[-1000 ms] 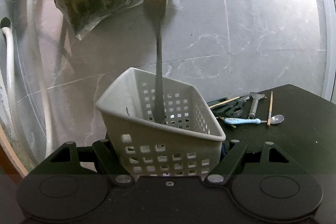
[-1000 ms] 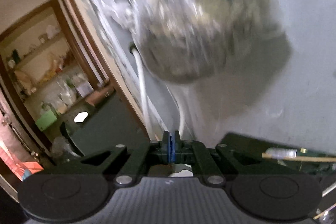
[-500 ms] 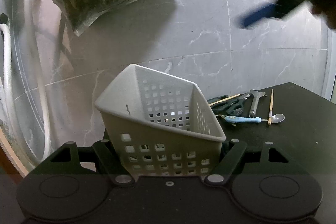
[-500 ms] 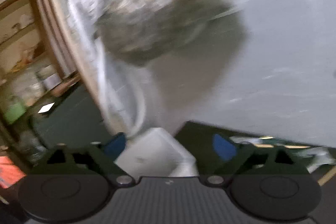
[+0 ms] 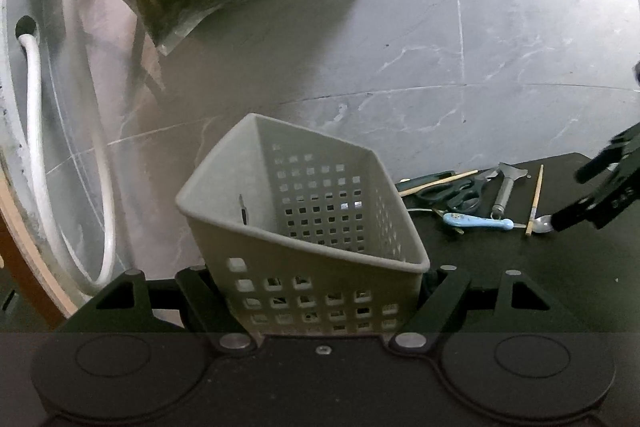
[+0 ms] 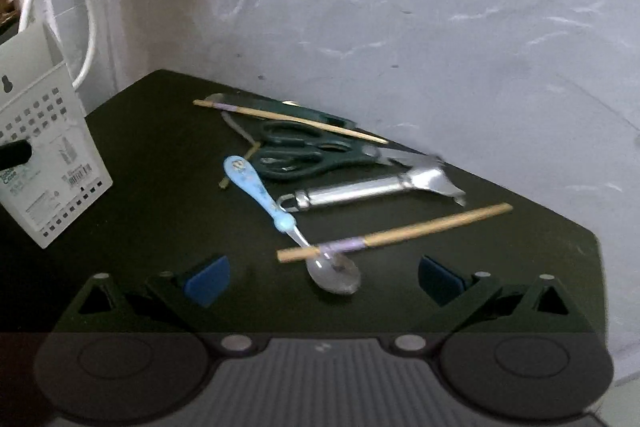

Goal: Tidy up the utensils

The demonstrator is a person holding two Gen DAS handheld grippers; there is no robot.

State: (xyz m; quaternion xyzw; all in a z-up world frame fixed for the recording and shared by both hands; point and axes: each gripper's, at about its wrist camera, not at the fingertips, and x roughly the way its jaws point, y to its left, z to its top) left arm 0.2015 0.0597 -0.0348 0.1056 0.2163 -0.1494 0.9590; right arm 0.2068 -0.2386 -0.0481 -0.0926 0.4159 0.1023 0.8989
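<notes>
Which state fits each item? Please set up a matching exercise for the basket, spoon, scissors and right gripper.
Things:
1. basket
2. spoon
3. scissors
4. right gripper

States:
A. open, empty, over the spoon's bowl
B. clamped by the left gripper
C. dark green handles, lying flat
D. light blue handle, a chopstick crossing its neck

Pairs: 1-B, 2-D, 3-C, 4-A

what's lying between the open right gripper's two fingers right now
In the right wrist view, the bowl of the blue-handled spoon lies between the right gripper's open fingers, a chopstick crossing its neck.
</notes>
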